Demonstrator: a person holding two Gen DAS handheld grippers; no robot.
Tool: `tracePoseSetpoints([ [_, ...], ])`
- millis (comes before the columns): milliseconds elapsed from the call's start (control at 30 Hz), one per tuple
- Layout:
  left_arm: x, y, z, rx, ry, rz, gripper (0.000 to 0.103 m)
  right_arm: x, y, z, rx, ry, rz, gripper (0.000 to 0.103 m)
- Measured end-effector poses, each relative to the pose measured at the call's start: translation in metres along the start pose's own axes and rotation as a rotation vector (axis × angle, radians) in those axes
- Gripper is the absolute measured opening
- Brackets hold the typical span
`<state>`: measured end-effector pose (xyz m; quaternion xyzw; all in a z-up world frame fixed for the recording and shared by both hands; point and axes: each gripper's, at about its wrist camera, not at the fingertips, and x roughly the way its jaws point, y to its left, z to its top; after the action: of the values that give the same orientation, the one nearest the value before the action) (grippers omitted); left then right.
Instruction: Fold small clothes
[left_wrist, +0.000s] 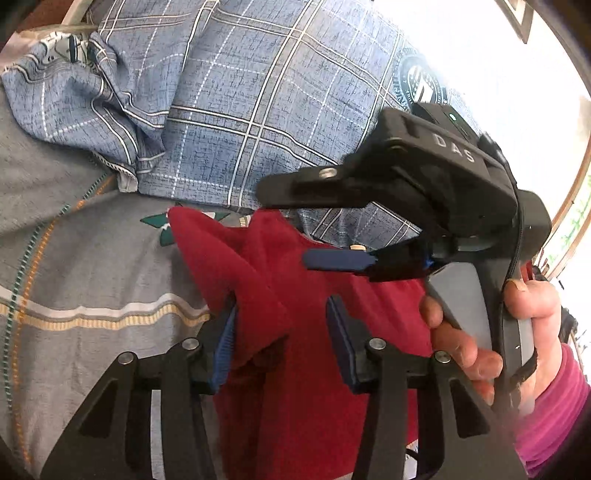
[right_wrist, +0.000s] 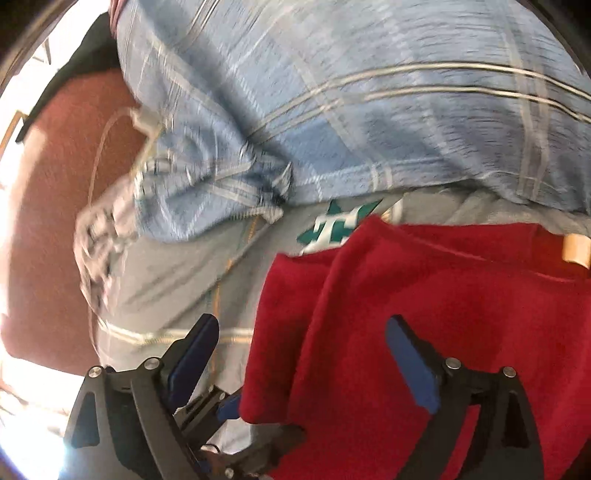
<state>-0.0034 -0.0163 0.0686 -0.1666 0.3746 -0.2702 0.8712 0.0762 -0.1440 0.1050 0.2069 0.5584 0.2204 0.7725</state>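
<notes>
A small red fleece garment (left_wrist: 295, 302) lies on the grey bedsheet (left_wrist: 74, 266). My left gripper (left_wrist: 282, 328) is open, and a raised fold of the red cloth stands between its blue pads. My right gripper (left_wrist: 291, 230) shows in the left wrist view, open just above the garment's far part, held by a hand (left_wrist: 517, 332). In the right wrist view the red garment (right_wrist: 406, 295) lies partly between the spread fingers of the right gripper (right_wrist: 301, 345). A beige label (right_wrist: 574, 249) shows at its collar.
A blue plaid pillow (left_wrist: 258, 92) lies just behind the garment and also shows in the right wrist view (right_wrist: 369, 92). A patterned cloth (left_wrist: 62, 44) lies at the far left. The grey sheet (right_wrist: 166, 277) has striped trim, and a reddish floor (right_wrist: 55, 203) lies beyond the bed edge.
</notes>
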Motion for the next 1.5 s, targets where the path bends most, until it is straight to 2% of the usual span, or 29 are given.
tracePoseSetpoints([
  [233,-0.007,-0.015,-0.003,0.063,-0.023,-0.065,0.043,0.034,0.035,0.006,-0.195,0.160,-0.178,0.093],
  [300,-0.006,-0.017,-0.003,0.071,-0.015,-0.075,0.043,0.041,0.037,0.005,-0.244,0.177,-0.262,0.089],
  [333,-0.006,-0.018,-0.004,0.075,-0.013,-0.076,0.043,0.043,0.036,0.004,-0.260,0.183,-0.289,0.073],
  [367,-0.006,-0.018,-0.003,0.078,-0.011,-0.072,0.043,0.043,0.034,0.003,-0.273,0.183,-0.307,0.043],
  [400,-0.007,-0.018,-0.004,0.079,-0.004,-0.072,0.043,0.040,0.030,0.000,-0.279,0.171,-0.318,0.030],
  [433,-0.008,-0.019,-0.003,0.077,0.013,-0.086,0.043,0.036,0.025,-0.001,-0.269,0.163,-0.300,0.025],
  [500,-0.014,-0.023,-0.002,0.078,0.039,-0.105,0.058,0.019,0.012,-0.006,-0.239,0.098,-0.247,0.024],
  [567,-0.027,-0.029,-0.007,0.116,0.009,-0.051,0.087,0.004,0.002,-0.012,-0.221,0.053,-0.221,0.023],
  [633,-0.035,-0.029,-0.012,0.120,-0.009,-0.012,0.089,-0.016,-0.012,-0.019,-0.172,-0.005,-0.160,0.023],
  [733,-0.029,-0.026,-0.016,0.096,0.028,0.007,0.089,-0.039,-0.024,-0.024,-0.095,-0.078,-0.090,0.023],
  [800,-0.018,-0.028,-0.022,0.112,0.051,0.056,0.089,-0.050,-0.033,-0.026,-0.056,-0.114,-0.057,0.020],
  [833,-0.013,-0.029,-0.025,0.118,0.070,0.073,0.088,-0.054,-0.036,-0.027,-0.048,-0.125,-0.048,0.016],
  [867,-0.009,-0.030,-0.027,0.118,0.087,0.080,0.075,-0.059,-0.040,-0.030,-0.040,-0.138,-0.046,0.009],
  [933,-0.005,-0.034,-0.031,0.111,0.102,0.066,0.063,-0.064,-0.039,-0.029,-0.025,-0.153,-0.054,0.009],
  [967,-0.005,-0.036,-0.031,0.114,0.097,0.066,0.058,-0.068,-0.041,-0.030,-0.016,-0.160,-0.046,0.015],
  [1000,-0.005,-0.035,-0.032,0.113,0.095,0.073,0.058,-0.070,-0.040,-0.031,-0.011,-0.161,-0.039,0.015],
  [1033,-0.005,-0.033,-0.033,0.104,0.096,0.072,0.057,-0.076,-0.039,-0.033,-0.011,-0.160,-0.037,0.020],
  [1067,-0.005,-0.030,-0.033,0.091,0.099,0.067,0.057,-0.077,-0.037,-0.035,-0.019,-0.158,-0.029,0.036],
  [1100,-0.006,-0.028,-0.034,0.079,0.103,0.067,0.057,-0.077,-0.030,-0.035,-0.040,-0.156,-0.021,0.047],
  [1133,-0.006,-0.026,-0.034,0.069,0.105,0.073,0.057,-0.076,-0.024,-0.034,-0.052,-0.160,-0.026,0.065],
  [1167,-0.007,-0.024,-0.035,0.059,0.106,0.079,0.057,-0.074,-0.017,-0.034,-0.064,-0.163,-0.037,0.071],
  [1267,-0.009,-0.012,-0.036,-0.014,0.111,0.075,0.057,-0.052,0.004,-0.023,-0.107,-0.124,-0.065,0.071],
  [1400,-0.008,0.003,-0.037,-0.118,0.123,0.059,0.059,0.001,0.018,-0.007,-0.106,0.031,-0.120,0.072],
  [1500,-0.013,0.009,-0.039,-0.191,0.088,0.032,0.058,0.033,0.030,0.000,-0.154,0.117,-0.201,0.072],
])
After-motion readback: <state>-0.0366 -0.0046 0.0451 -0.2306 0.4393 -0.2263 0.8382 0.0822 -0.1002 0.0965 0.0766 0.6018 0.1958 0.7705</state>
